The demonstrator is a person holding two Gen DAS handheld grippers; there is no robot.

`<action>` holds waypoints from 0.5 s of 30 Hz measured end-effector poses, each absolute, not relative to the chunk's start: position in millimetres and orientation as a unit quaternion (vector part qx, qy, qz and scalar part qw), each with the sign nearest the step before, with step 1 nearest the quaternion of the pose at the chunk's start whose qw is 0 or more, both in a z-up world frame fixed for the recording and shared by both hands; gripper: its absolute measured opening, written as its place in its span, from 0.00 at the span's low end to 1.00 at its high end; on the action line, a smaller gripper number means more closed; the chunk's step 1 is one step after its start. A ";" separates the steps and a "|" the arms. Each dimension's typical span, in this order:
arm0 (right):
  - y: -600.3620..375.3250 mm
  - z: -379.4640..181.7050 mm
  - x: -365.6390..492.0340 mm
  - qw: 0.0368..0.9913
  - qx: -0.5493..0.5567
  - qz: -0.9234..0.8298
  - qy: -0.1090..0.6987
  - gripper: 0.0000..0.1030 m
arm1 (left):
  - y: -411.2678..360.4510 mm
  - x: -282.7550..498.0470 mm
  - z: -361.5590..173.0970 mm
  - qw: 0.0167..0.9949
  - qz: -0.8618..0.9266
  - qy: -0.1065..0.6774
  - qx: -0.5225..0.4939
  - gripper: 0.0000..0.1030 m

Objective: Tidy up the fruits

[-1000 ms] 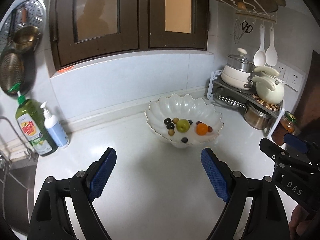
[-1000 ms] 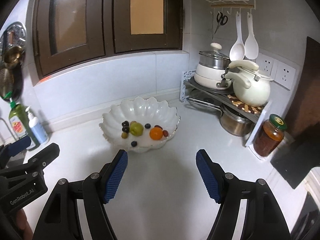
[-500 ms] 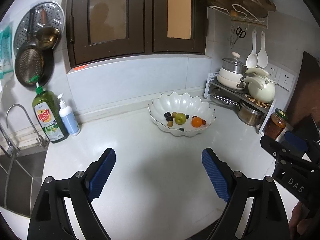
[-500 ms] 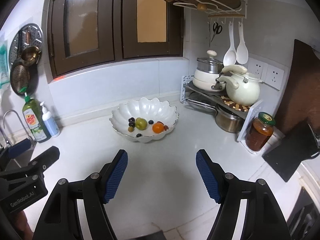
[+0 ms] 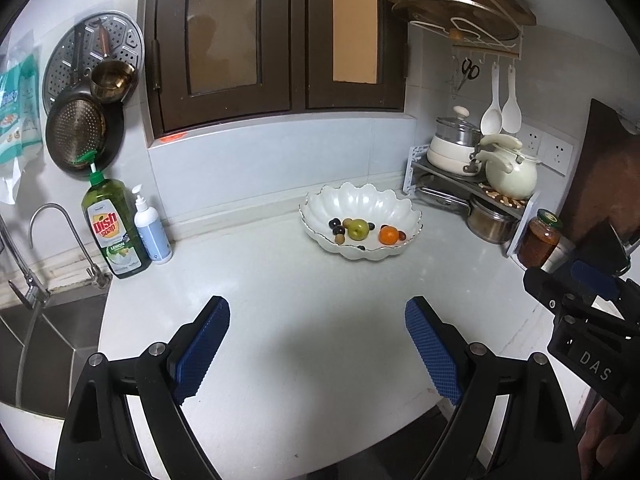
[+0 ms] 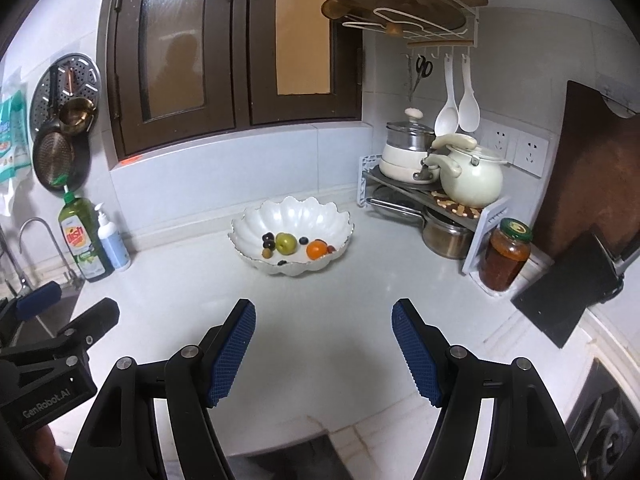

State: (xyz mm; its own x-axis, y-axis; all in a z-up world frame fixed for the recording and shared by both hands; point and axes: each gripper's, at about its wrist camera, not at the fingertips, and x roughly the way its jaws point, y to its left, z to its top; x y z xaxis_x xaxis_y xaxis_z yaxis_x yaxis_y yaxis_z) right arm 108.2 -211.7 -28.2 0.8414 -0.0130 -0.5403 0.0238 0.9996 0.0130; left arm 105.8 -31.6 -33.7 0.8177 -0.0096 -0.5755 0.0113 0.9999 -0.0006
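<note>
The white stone worktop (image 5: 304, 320) fills the lower part of both views, and its front edge is cut off by the picture. On it, near the back wall, stands one white scalloped ceramic bowl with a thin gold rim (image 6: 292, 216), and all the fruits lie inside it. In the bowl I count one green apple (image 6: 285, 243), one orange tangerine (image 6: 316, 249), and about seven small dark or brownish berries (image 6: 269, 240); some of them are partly hidden behind the bigger fruits, so the count is not sure. The two black claws with blue ribbed pads are both above the front of the worktop, well apart from the bowl. The left claw (image 5: 316, 344) has its jaws wide apart and nothing is between them. The right claw (image 6: 324, 348) also has its jaws apart and holds nothing. At the left stand one green dish soap bottle (image 5: 114, 232) and one white pump bottle (image 5: 152, 232), just beside each other. At the right there is one grey two-level rack (image 6: 436, 196) with a cream kettle (image 6: 472, 178) on top, and one glass jar with a green lid (image 6: 506, 256) beside it.
</note>
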 end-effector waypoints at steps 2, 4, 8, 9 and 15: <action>-211.5 -27.9 101.6 0.960 0.010 -0.011 0.280 0.70 | -31.1 99.5 -32.5 0.954 -0.008 0.301 0.001 0.88; -210.5 -27.1 95.4 0.960 0.010 -0.012 0.280 0.70 | -30.2 94.9 -31.9 0.953 -0.008 0.302 0.001 0.88; -209.9 -26.4 85.4 0.959 0.012 -0.014 0.282 0.70 | -28.8 84.7 -30.7 0.953 -0.009 0.303 -0.001 0.88; -209.8 -26.3 82.4 0.959 0.012 -0.016 0.283 0.70 | -29.0 83.1 -30.2 0.953 -0.009 0.303 -0.001 0.88; -209.4 -26.6 68.6 0.958 0.012 -0.024 0.287 0.70 | -29.0 71.5 -26.5 0.954 -0.014 0.299 0.002 0.88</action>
State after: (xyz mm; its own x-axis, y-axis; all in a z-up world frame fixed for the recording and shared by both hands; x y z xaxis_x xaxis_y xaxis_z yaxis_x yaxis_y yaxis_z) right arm 68.6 -209.4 -26.6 0.8347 -0.0381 -0.5494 0.0523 0.9986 0.0103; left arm 71.5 -29.0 -26.5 0.8206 -0.0253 -0.5710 0.0276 0.9996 -0.0047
